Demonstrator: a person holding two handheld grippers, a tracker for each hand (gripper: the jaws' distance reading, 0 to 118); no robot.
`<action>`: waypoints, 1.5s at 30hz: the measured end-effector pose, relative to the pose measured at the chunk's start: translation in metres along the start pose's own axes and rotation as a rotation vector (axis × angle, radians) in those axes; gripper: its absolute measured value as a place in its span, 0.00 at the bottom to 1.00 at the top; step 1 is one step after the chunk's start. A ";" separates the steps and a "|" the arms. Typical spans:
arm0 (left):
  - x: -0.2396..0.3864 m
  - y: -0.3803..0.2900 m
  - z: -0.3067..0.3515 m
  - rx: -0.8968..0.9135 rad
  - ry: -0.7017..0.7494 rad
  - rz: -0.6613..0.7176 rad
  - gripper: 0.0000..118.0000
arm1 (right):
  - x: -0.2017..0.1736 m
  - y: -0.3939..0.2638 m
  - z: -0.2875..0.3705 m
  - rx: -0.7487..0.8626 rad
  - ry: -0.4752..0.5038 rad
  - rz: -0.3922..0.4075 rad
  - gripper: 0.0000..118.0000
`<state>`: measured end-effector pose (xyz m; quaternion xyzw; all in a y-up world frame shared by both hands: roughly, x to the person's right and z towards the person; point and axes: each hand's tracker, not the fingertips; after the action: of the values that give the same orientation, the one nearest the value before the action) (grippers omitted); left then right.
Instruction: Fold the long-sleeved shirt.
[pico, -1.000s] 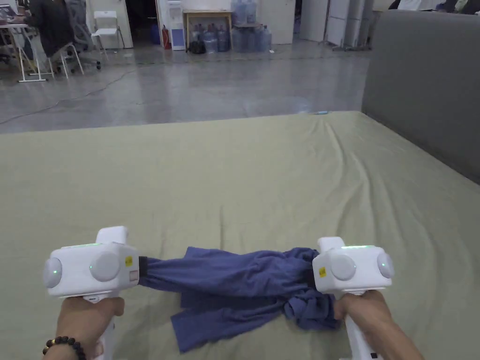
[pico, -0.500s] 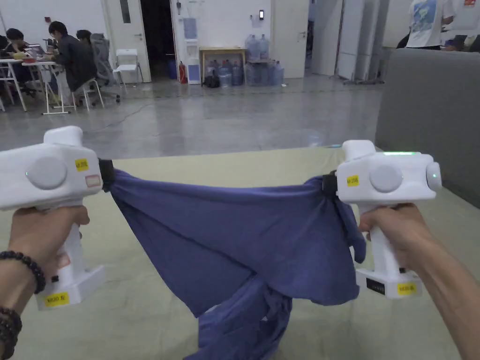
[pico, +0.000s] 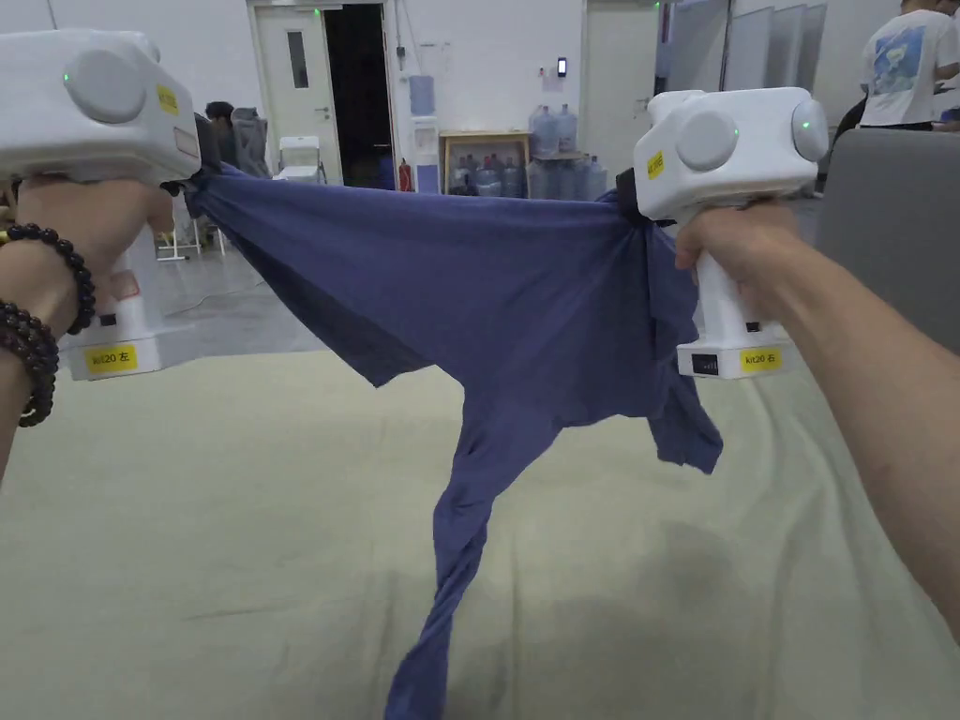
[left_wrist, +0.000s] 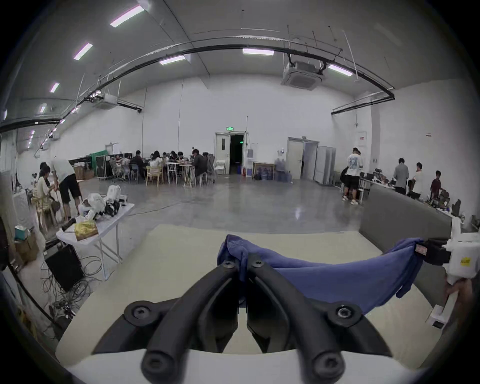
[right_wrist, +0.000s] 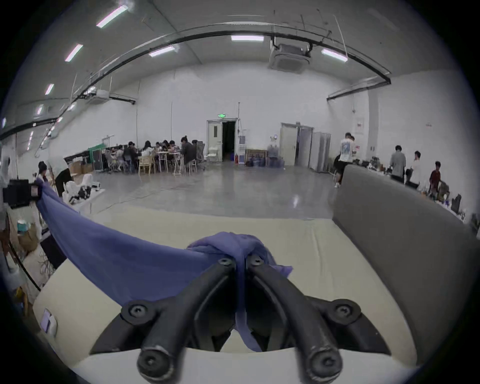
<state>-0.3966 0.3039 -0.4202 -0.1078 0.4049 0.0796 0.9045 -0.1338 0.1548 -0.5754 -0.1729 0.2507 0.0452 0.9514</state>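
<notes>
A: Now that the blue long-sleeved shirt (pico: 487, 291) has come up off the olive bed sheet (pico: 187, 525), where does it sit?

B: In the air, stretched between the two grippers at about head height. A second ago it lay bunched on the sheet with both grippers low beside it; half a second ago it was half lifted. Now the body hangs as a slack sheet of cloth, and one twisted sleeve (pico: 450, 572) trails down towards the bed, its end out of frame at the bottom of the head view.

A: And the grips?

B: The left gripper (left_wrist: 242, 265) has both jaws clamped on a wad of blue cloth, and the right gripper (right_wrist: 240, 261) pinches another wad the same way, with a strip hanging down between its jaws. In each case the fabric is squeezed tight at the tips.

A: What does the lift buy us?

B: I'd say it is a shake-out, so the garment opens before being laid flat. No fold is made yet. The sleeve is still twisted, so it will likely need straightening once the shirt is down.

A: Anything around it?

B: A grey headboard (pico: 891, 234) on the right, and beyond the bed a concrete floor with water bottles (pico: 553, 169) by the far wall.
</notes>
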 end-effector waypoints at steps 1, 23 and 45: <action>0.000 -0.014 -0.009 -0.020 -0.003 -0.007 0.00 | 0.002 -0.015 -0.006 -0.019 0.007 -0.016 0.02; -0.121 -0.338 0.082 -0.473 -0.109 -0.024 0.00 | 0.008 -0.346 0.101 -0.400 0.082 0.009 0.02; -0.158 -0.364 0.170 -0.458 -0.156 -0.104 0.00 | 0.031 -0.371 0.220 -0.309 -0.055 -0.063 0.00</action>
<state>-0.2948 -0.0123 -0.1441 -0.3240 0.2991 0.1306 0.8880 0.0589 -0.1155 -0.2979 -0.3235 0.2088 0.0582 0.9211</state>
